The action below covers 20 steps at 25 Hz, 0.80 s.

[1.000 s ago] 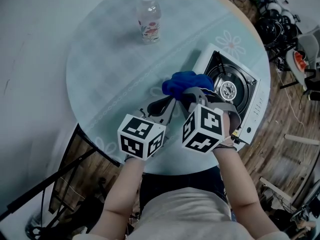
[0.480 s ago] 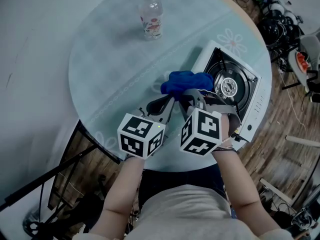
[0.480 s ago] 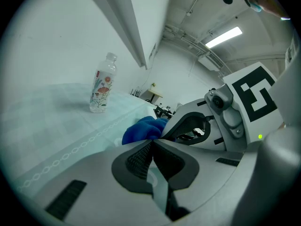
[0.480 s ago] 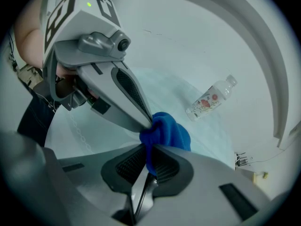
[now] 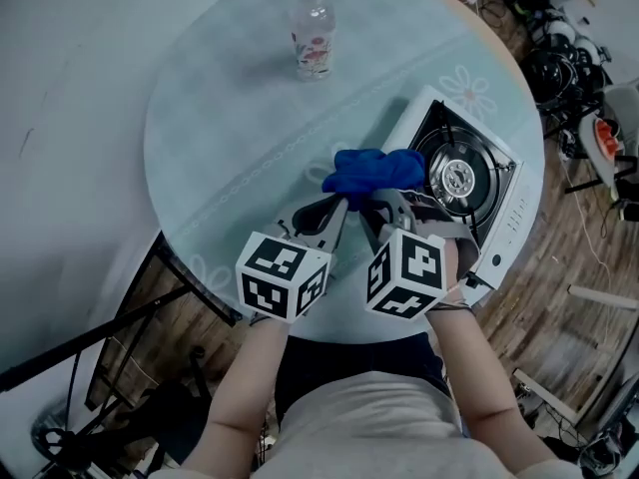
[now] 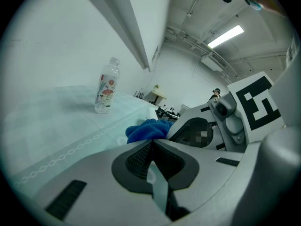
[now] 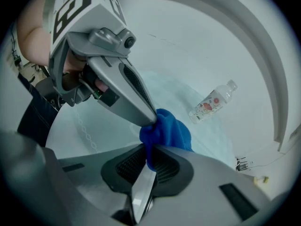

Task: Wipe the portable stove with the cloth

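A blue cloth point(image 5: 377, 170) lies bunched on the round table, against the near-left corner of the white portable stove point(image 5: 507, 214). My right gripper point(image 5: 385, 206) is shut on the cloth point(image 7: 169, 128), and a fold runs down between its jaws point(image 7: 149, 160). My left gripper point(image 5: 337, 206) is shut as well. In the right gripper view its tip point(image 7: 151, 119) is buried in the cloth's edge. The left gripper view shows its closed jaws point(image 6: 151, 144) with the cloth point(image 6: 146, 129) just beyond them. The cloth hides the stove's left corner.
A clear plastic bottle point(image 5: 313, 30) with a flowered label stands upright at the far side of the pale glass-topped table point(image 5: 230, 138). Cables and gear clutter the wooden floor at the right point(image 5: 559, 58). A black stand point(image 5: 110, 347) leans under the table's near-left edge.
Almost nothing: both grippers stay closed at the cloth beside the stove, and only the head view has shifted slightly.
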Tool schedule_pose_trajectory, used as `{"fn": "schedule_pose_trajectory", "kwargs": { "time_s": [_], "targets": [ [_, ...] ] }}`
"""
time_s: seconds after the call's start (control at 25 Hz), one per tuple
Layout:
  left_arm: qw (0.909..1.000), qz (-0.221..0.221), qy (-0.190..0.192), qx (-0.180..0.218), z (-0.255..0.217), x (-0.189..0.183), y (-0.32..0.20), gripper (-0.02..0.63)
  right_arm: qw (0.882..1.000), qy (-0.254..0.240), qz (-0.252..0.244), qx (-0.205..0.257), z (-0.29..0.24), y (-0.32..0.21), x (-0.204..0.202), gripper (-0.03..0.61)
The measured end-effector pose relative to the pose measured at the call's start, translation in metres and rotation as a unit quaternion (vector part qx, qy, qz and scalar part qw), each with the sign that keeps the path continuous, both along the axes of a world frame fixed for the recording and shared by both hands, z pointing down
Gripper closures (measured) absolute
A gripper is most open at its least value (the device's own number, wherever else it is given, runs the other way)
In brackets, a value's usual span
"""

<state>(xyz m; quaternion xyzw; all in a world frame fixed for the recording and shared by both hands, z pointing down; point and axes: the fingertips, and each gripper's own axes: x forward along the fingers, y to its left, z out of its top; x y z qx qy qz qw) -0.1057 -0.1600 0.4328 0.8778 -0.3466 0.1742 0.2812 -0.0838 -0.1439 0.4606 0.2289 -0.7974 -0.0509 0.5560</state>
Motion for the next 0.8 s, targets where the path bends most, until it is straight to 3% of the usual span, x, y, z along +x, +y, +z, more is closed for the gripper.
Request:
{"fn": "schedule_pose_trajectory", "kwargs": {
  "time_s": [0.8],
  "targets": [
    [0.9994, -0.032, -0.011, -0.008, -0.002, 0.023, 0.034, 0.591, 0.999, -0.021, -0.034, -0.013, 0.0, 0.024, 0.022, 0.523]
  ]
}}
